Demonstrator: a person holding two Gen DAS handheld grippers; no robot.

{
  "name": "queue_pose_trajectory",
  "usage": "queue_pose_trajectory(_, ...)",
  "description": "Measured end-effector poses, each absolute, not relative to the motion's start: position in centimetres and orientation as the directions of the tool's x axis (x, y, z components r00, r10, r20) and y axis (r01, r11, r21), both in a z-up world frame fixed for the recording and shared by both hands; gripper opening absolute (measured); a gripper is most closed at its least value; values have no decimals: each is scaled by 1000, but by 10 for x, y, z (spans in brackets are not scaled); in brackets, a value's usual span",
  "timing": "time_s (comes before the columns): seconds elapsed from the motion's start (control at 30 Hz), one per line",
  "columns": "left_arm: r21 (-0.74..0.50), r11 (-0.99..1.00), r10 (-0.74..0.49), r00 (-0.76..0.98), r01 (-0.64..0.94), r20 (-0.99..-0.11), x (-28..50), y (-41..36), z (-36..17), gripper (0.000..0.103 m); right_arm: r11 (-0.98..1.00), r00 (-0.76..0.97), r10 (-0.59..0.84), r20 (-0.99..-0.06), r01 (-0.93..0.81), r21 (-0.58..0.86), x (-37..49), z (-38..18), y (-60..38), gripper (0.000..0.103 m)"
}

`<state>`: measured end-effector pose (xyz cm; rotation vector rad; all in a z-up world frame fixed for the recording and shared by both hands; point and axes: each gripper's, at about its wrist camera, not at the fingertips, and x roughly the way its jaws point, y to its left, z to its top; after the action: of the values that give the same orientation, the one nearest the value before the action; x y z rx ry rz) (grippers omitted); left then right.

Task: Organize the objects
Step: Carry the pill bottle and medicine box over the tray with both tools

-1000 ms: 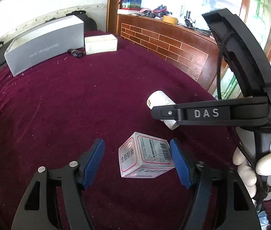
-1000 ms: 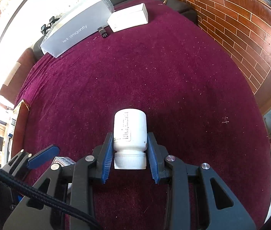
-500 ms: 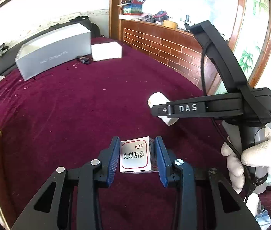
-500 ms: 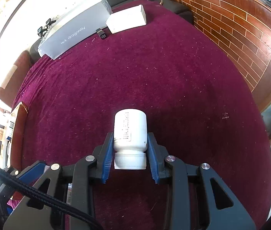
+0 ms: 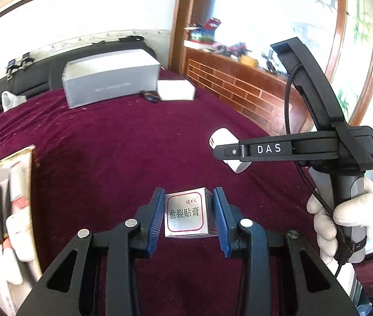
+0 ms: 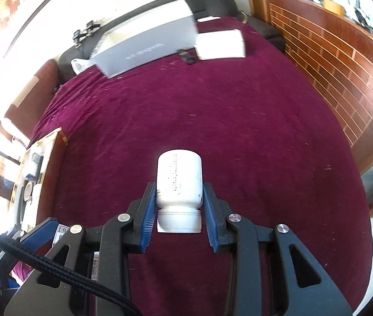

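Note:
My left gripper (image 5: 188, 205) is shut on a small silver box with a red-framed label (image 5: 184, 214) and holds it above the maroon cloth. My right gripper (image 6: 178, 202) is shut on a white pill bottle (image 6: 179, 181), cap toward the camera, also lifted. That bottle (image 5: 223, 138) shows in the left wrist view, partly hidden behind the right gripper's black body (image 5: 291, 150). An open wooden box (image 5: 4, 208) with tubes and small packages sits at the left; it also shows in the right wrist view (image 6: 32, 173).
A long grey box (image 5: 111, 79), a white box (image 5: 177, 89) and a small dark item (image 5: 149, 96) lie at the far edge of the maroon-covered table (image 5: 123, 144). A brick-patterned wooden partition (image 6: 344, 60) runs along the right side.
My left gripper closed on the silver box and lifted it. Both grippers rose and tilted up; the wooden box at the left came into view.

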<state>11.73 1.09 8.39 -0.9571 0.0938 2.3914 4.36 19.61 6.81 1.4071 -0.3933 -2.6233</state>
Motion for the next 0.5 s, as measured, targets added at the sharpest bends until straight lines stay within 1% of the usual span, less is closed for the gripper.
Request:
queue_pose_trajectory(0.13,-162,-870,455,-631,-466,-628,124,-32,95,32,-955,-549,-277,-788,64,290,47,78,158,31)
queue_pose_trajectory(0.27,-180,-906,408,-679,-383,-610,132,-88,100,32,-943,-531,-329,-781,143,300,47,81,113,31)
queue_pose_trajectory(0.5,-190,-967,253,-750,-171,-611,150,-194,95,32,-898,-459,-430,-777,308,314,50,76,18,31)
